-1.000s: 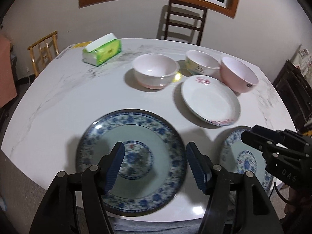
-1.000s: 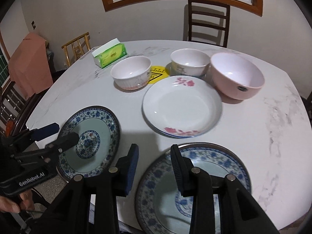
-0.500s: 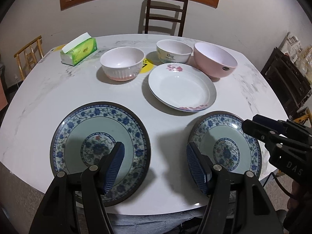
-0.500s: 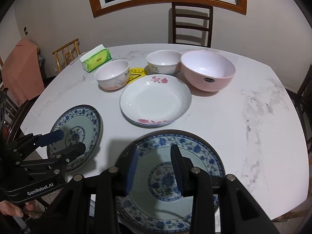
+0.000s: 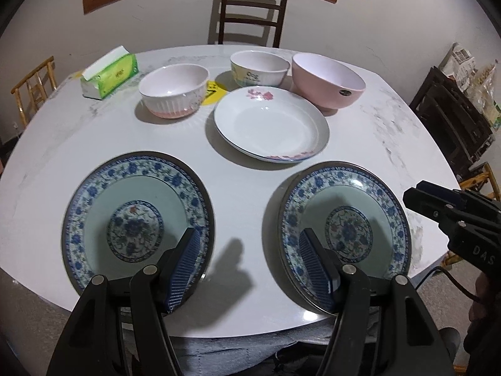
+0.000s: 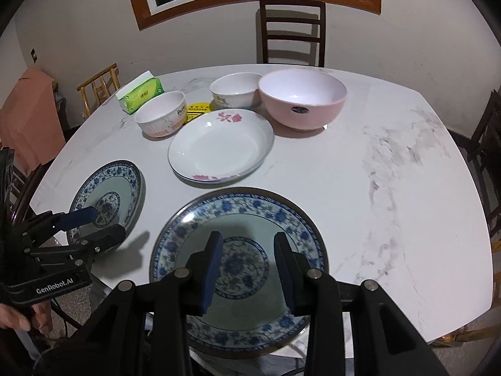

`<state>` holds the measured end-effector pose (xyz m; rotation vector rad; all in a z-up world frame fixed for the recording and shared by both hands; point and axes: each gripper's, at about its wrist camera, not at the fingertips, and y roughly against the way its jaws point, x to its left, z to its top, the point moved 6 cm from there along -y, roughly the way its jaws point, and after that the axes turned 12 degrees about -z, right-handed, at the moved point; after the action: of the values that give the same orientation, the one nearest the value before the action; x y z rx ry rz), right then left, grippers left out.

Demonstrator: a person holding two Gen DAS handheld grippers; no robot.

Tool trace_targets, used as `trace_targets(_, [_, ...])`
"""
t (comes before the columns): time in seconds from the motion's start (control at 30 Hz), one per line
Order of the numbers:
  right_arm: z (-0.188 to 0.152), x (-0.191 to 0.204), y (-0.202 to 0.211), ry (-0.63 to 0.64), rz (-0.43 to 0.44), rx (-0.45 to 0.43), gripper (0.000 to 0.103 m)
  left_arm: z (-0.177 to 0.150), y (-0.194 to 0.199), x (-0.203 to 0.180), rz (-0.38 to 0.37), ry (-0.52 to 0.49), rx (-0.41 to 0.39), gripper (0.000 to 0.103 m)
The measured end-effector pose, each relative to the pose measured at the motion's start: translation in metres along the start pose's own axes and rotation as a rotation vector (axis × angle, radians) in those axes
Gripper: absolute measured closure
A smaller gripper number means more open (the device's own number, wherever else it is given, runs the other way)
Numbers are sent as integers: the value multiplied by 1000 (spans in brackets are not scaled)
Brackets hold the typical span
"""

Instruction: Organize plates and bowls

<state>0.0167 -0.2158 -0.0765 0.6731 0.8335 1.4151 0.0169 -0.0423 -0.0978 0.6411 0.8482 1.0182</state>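
Observation:
Two blue-patterned plates lie side by side at the table's near edge: the left one (image 5: 134, 225) (image 6: 108, 194) and the right one (image 5: 344, 228) (image 6: 238, 266). Behind them sits a white plate with pink flowers (image 5: 271, 125) (image 6: 220, 144). Further back stand a ribbed white bowl (image 5: 173, 91) (image 6: 161, 114), a small cream bowl (image 5: 260, 67) (image 6: 235, 89) and a large pink bowl (image 5: 327, 81) (image 6: 302, 100). My left gripper (image 5: 250, 266) (image 6: 103, 224) is open above the gap between the blue plates. Over the right blue plate hovers my right gripper (image 6: 247, 263) (image 5: 413, 191), open and holding nothing.
The white marble table (image 5: 244, 194) carries a green tissue box (image 5: 109, 73) at the back left and a yellow mat (image 6: 197, 109) between the bowls. A dark chair (image 5: 250, 12) stands behind the table, a wooden chair (image 6: 98, 86) to the left, and dark furniture (image 5: 451, 119) to the right.
Both grippers have drifted to the right and drawn back from the table. The left one was over the left blue plate and now hangs between the two. Neither jaw gap changed.

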Motion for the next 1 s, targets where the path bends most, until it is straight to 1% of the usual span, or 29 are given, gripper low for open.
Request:
trace_targets(0.07, [-3,-6,-2,8,-5,10,69,-2,-3,-2,-27,6,11,41])
trace_targets(0.2, [-9,-19,-8,7,30,40,69,-6,-12,-7,-102,19,38,41])
trace_targets(0.33, [-16,-36,-17,-28,106,87,69,-8,-22,-11,-185,31,63,41])
trace_targets(0.47, [-25,-54,-28,-82,171,135,69,-10,-30,-9,-250,68,86,42])
trace_targets(0.6, [-35,-68,-38,-110,196,173,69,-11,-35,-9,-273,78,94,43])
trace_targets(0.73, [-42,-74,-47,-127,230,203,69,-11,-42,-11,-297,86,108,44])
trace_targets(0.93, [-47,-82,-60,-157,280,226,69,-12,-48,-9,-320,101,125,46])
trace_targets(1.0, [-49,-83,-65,-169,303,233,69,-13,-49,-9,-326,107,130,49])
